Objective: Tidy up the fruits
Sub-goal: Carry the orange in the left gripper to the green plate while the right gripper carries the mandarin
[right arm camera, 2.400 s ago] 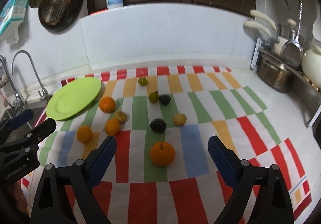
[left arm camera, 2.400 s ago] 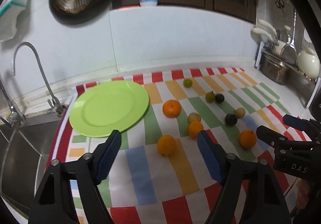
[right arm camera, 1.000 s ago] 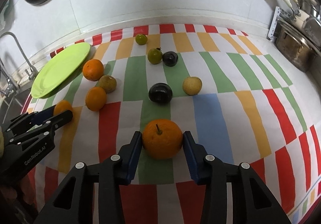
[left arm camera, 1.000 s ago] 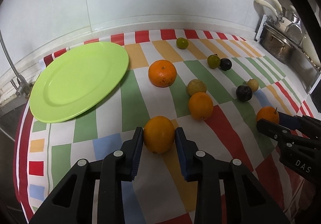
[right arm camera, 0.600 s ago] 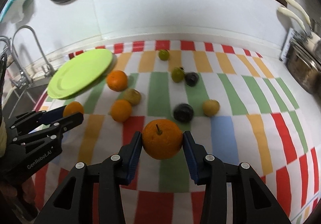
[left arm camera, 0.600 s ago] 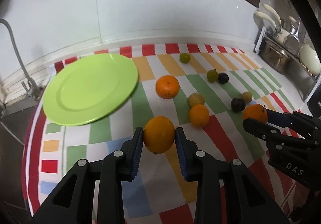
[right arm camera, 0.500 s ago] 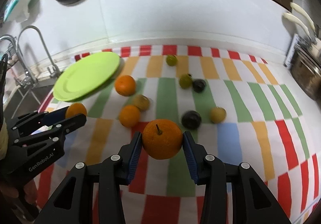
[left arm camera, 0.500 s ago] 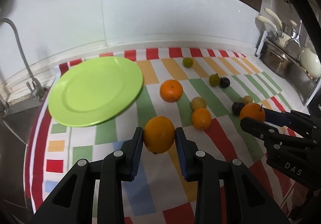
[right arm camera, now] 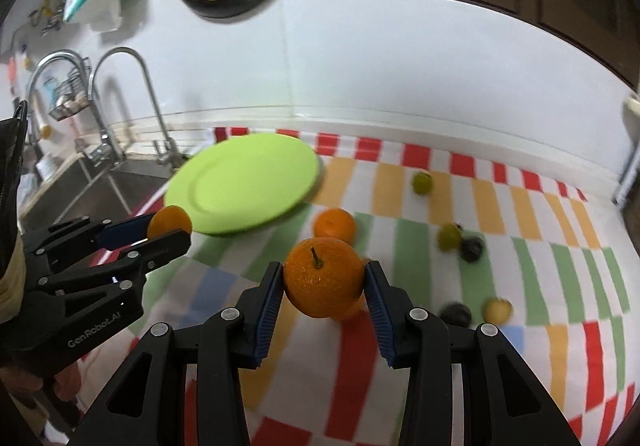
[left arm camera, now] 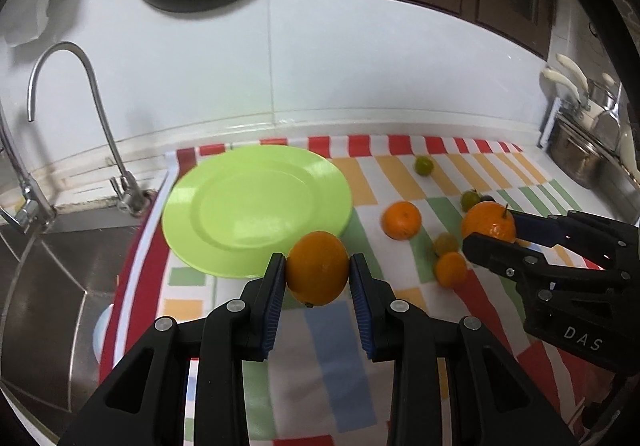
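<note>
Left claw [left arm camera: 318, 270] pinching my smooth orange [left arm camera: 317, 267], clear of striped cloth [left arm camera: 336, 358], near edge of green plate [left arm camera: 248, 202]. Right claw [right arm camera: 323, 286] clamped on stemmed orange [right arm camera: 323, 278], also aloft. I judge both bound for plate, my gathering spot. Loose orange [right arm camera: 335, 224] and small green fruit [right arm camera: 423, 182] on table; faucet [left arm camera: 80, 118] beside plate, none blocking path.

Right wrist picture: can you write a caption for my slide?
Right gripper clamps a stemmed orange above the striped cloth, near the round lime-green plate.
</note>
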The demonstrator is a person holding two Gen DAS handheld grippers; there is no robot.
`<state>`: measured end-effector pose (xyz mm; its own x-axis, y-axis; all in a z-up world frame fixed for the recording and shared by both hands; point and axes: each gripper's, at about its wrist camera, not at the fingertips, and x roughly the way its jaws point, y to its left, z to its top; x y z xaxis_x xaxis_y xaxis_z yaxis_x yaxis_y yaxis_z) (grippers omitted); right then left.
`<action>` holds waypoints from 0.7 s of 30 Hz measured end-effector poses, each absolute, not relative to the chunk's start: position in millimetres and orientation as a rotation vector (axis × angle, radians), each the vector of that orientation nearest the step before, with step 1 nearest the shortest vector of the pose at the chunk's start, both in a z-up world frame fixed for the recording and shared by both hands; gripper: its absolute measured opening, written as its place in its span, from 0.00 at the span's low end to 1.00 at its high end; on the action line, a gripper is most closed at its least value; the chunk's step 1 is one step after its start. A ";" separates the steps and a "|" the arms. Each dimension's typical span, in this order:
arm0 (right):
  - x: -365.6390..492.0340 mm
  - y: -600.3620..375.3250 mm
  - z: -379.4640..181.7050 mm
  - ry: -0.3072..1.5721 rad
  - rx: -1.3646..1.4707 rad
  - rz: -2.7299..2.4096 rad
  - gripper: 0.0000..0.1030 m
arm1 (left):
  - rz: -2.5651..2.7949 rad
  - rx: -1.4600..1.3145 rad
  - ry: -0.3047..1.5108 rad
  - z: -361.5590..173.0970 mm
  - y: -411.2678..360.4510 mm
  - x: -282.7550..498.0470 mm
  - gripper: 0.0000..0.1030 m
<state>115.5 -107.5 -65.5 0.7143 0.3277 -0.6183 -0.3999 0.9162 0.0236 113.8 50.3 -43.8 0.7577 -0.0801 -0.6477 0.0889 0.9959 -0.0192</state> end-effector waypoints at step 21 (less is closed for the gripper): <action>194.4 -32.9 -71.2 0.679 -0.108 0.568 0.41 | -0.018 0.023 0.703 -62.0 106.0 168.6 0.31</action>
<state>194.4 -32.9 -71.2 0.6332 0.4615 -0.6213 -0.5298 0.8437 0.0866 168.6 106.0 -62.0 0.7629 -0.0086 -0.6464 0.0242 0.9996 0.0153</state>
